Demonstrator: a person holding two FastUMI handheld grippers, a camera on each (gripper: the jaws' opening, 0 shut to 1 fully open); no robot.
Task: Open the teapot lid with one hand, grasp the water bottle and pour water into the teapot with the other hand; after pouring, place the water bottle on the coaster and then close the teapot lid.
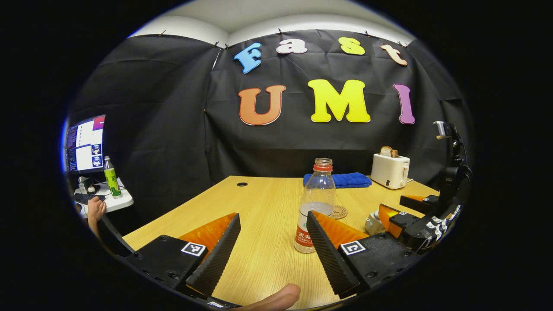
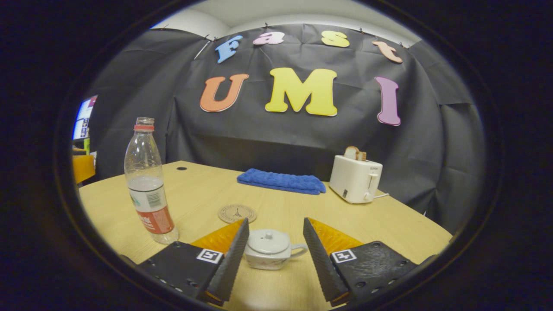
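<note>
Both grippers spread — nothing held.
Right gripper [image 2: 274, 248] frames the lidded teapot [image 2: 270, 249]; left gripper [image 1: 272, 242] sits beside the upright water bottle [image 1: 317, 203] on the table [image 1: 259, 198].

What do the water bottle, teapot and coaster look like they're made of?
Water bottle: clear thin plastic, see-through with a printed label. Teapot: probably glazed white ceramic, smooth with a soft sheen. Coaster: matte tan disc, maybe wood or cork; hard to tell.
</note>
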